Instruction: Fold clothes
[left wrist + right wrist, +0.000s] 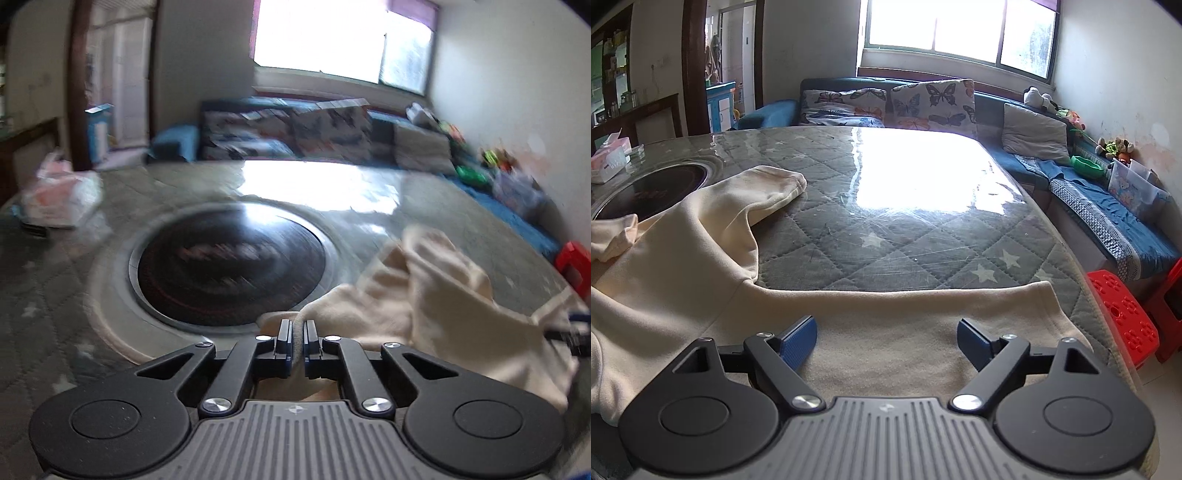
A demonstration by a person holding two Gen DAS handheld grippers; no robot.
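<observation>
A cream sweatshirt point(683, 266) lies on the quilted grey table cover point(886, 236), one sleeve stretched toward the table's middle and its hem along the near edge. My right gripper point(886, 339) is open, its blue pads spread just above the hem, holding nothing. My left gripper point(294, 339) is shut on a fold of the same cream sweatshirt point(436, 295), which trails off to its right. The left wrist view is motion-blurred. A bit of the right gripper point(572, 332) shows at that view's right edge.
A round black cooktop point(229, 266) is set into the table, left of the sweatshirt point(653, 188). A plastic bag point(62, 199) and tissue box point(609, 162) sit at the table's left. A sofa with butterfly cushions point(923, 103) lies behind, red stools point(1123, 317) at the right.
</observation>
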